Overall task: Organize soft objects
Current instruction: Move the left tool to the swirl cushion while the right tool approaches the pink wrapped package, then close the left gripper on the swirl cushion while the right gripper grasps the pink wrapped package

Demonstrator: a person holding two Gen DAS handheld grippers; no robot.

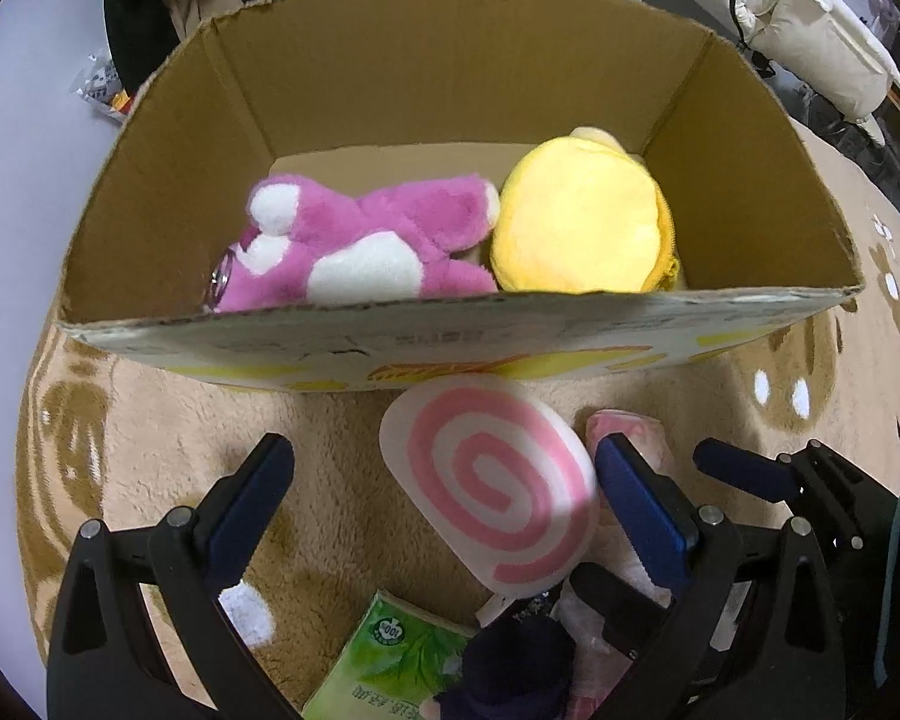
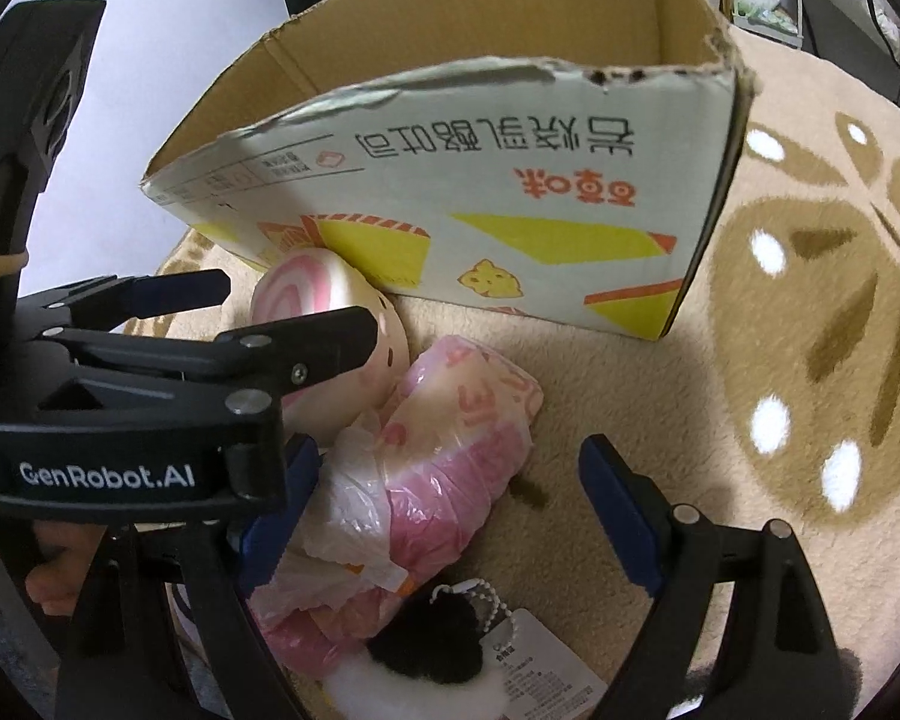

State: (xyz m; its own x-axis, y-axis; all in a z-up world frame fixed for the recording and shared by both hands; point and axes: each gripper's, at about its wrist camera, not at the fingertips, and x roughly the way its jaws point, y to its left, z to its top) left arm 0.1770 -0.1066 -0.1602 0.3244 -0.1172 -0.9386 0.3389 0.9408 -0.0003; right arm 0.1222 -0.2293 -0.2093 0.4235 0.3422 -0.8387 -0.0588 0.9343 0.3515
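An open cardboard box [image 1: 168, 138] stands on the beige rug and holds a pink-and-white plush bear [image 1: 354, 246] and a yellow plush [image 1: 576, 222]. My left gripper [image 1: 444, 474] is open, its fingers on either side of a white cushion with a pink spiral [image 1: 492, 480] lying in front of the box. My right gripper [image 2: 444, 480] is open around a pink plastic-wrapped soft pack [image 2: 438, 456]. The spiral cushion [image 2: 324, 312] and the left gripper [image 2: 294, 312] also show in the right wrist view, left of the pack.
A green tissue pack [image 1: 384, 666] and a dark plush [image 1: 510, 666] lie near the left gripper. A black-and-white plush keychain with a tag [image 2: 438, 642] lies below the pink pack. The box's printed wall [image 2: 510, 180] is close ahead. The rug [image 2: 810, 300] spreads to the right.
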